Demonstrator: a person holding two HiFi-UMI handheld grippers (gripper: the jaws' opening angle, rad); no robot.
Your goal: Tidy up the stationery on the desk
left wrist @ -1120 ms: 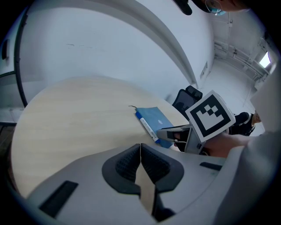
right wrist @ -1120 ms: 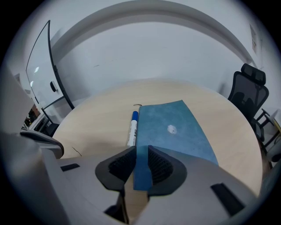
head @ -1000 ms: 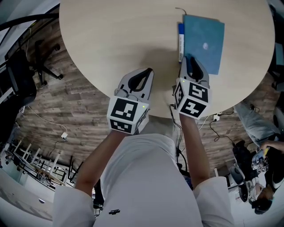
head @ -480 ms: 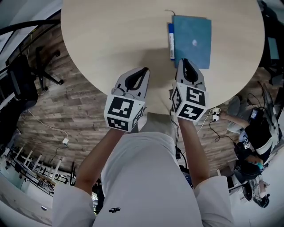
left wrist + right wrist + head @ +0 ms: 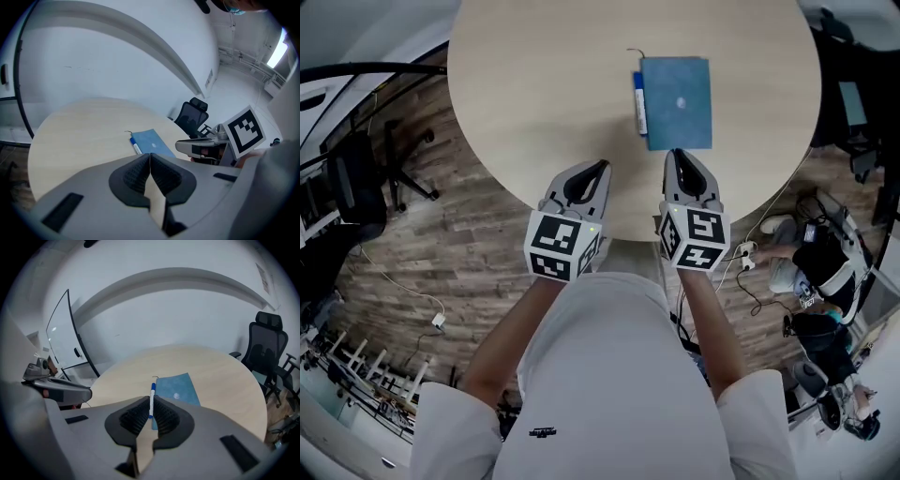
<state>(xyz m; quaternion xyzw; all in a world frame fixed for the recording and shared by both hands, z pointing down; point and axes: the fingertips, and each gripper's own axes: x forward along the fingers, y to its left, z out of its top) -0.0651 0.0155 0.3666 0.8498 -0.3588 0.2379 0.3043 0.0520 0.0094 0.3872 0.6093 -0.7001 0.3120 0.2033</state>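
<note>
A blue notebook [image 5: 680, 101] lies flat on the round wooden table [image 5: 534, 94], with a blue-and-white pen [image 5: 639, 101] along its left edge. Both grippers hover side by side over the table's near edge, short of the notebook and touching nothing. My left gripper [image 5: 602, 164] is shut, its pads [image 5: 140, 171] pressed together and empty. My right gripper [image 5: 678, 153] has just been closing; a thin slit stays between its jaws and nothing is in it. Through that slit I see the pen [image 5: 152, 397] and notebook [image 5: 176, 389] lying farther off on the table.
A black office chair [image 5: 356, 169] stands left of the table and another [image 5: 265, 348] at the far right. A person [image 5: 825, 272] sits low at the right among cables on the wooden floor. A glass board [image 5: 70, 333] stands beyond the table.
Both grippers have risen and drawn back toward the table's near edge. The right gripper, earlier over the notebook's near end, is now off it with narrower jaws. Notebook and pen stay put.
</note>
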